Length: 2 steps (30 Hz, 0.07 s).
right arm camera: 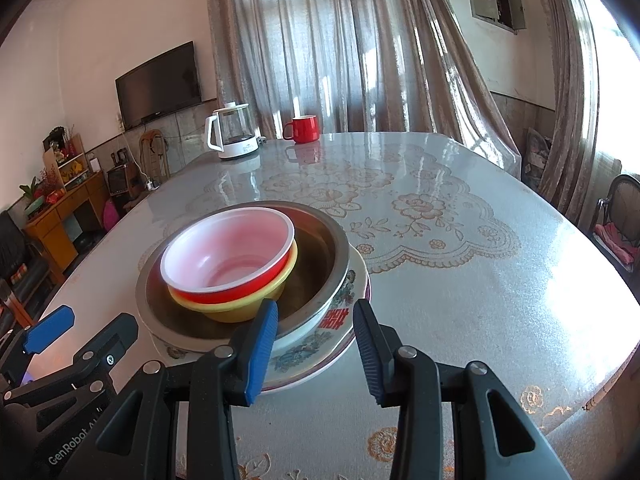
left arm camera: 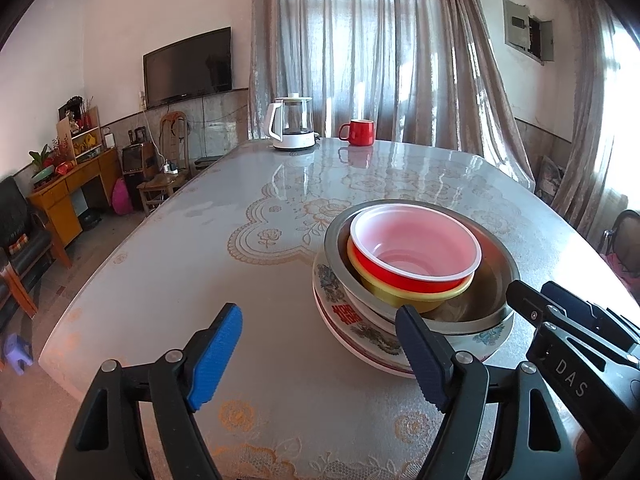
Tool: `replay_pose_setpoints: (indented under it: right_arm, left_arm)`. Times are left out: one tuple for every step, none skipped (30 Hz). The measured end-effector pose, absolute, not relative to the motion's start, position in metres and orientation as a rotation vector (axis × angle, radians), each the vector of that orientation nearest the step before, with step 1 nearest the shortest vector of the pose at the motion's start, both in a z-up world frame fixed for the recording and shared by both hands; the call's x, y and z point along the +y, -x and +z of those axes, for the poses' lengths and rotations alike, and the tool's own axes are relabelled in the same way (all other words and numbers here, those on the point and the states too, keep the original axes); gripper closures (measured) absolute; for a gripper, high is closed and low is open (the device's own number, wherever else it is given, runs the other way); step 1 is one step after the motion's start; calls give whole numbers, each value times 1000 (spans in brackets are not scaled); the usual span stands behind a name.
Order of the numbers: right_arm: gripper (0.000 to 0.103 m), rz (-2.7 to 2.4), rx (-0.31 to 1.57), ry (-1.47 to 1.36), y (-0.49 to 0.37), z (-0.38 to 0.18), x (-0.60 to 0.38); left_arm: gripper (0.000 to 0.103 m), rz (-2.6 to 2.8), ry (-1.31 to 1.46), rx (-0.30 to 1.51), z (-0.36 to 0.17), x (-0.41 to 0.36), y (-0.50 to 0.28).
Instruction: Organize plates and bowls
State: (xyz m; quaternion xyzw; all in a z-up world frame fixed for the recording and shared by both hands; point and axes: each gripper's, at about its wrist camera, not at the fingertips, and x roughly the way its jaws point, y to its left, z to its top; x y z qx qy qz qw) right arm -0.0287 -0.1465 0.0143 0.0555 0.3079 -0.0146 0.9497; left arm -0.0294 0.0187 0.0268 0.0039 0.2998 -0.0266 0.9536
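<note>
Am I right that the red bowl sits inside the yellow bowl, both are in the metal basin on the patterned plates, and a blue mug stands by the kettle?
Not quite: the mug is red, not blue, as the right wrist view shows. The rest holds: the red bowl nests in the yellow bowl, inside the metal basin on the patterned plates, with the kettle nearby.

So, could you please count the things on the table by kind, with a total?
Bowls: 3, nested: red bowl in yellow bowl in metal bowl
Plates: at least 2, patterned plates stacked under the bowls; the exact number is hard to tell
Mugs: 1, red mug
Kettles: 1, white kettle
Total: at least 7
</note>
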Motion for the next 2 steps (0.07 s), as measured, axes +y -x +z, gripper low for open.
replay_pose_setpoints:
  right_arm:
    - [64, -28, 624, -114, 29, 15, -147]
    - [64, -25, 620, -113, 29, 16, -148]
  left_arm:
    - [24, -56, -7, 613, 27, 19, 29]
    - [23, -58, -4, 621, 26, 20, 28]
